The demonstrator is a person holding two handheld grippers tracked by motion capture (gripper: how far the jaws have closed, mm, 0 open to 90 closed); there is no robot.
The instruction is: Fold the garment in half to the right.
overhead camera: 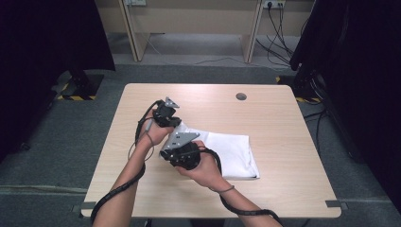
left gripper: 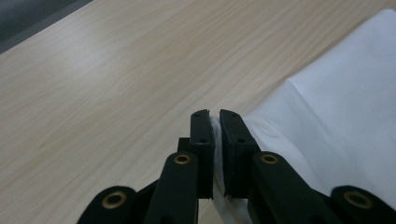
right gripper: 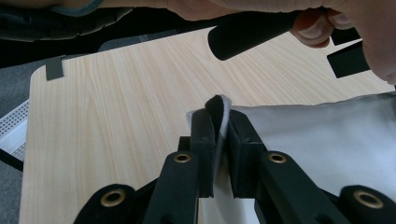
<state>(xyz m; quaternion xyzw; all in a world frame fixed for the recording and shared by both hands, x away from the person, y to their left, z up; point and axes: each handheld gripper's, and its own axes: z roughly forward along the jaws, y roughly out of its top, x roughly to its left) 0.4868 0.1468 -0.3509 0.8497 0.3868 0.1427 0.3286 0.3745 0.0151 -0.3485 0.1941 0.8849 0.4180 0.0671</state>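
Note:
A folded white cloth (overhead camera: 229, 152) lies on the wooden table (overhead camera: 265, 113), right of centre. Both hands meet at the cloth's left end. My left gripper (overhead camera: 176, 124) is shut on the cloth's far-left corner; in the left gripper view a thin white fold (left gripper: 215, 140) is pinched between its jaws. My right gripper (overhead camera: 171, 153) is shut on the near-left corner; in the right gripper view the white cloth edge (right gripper: 222, 122) sticks up between its black jaws. The rest of the cloth (left gripper: 341, 116) spreads flat to the right, and shows grey-white (right gripper: 327, 140) in the right gripper view.
A small round grey cap (overhead camera: 241, 96) sits in the tabletop at the back right. Dark curtains hang at both sides, and cables (overhead camera: 279, 38) trail on the floor behind the table. The person's other hand (right gripper: 345, 23) hangs close above the right gripper's view.

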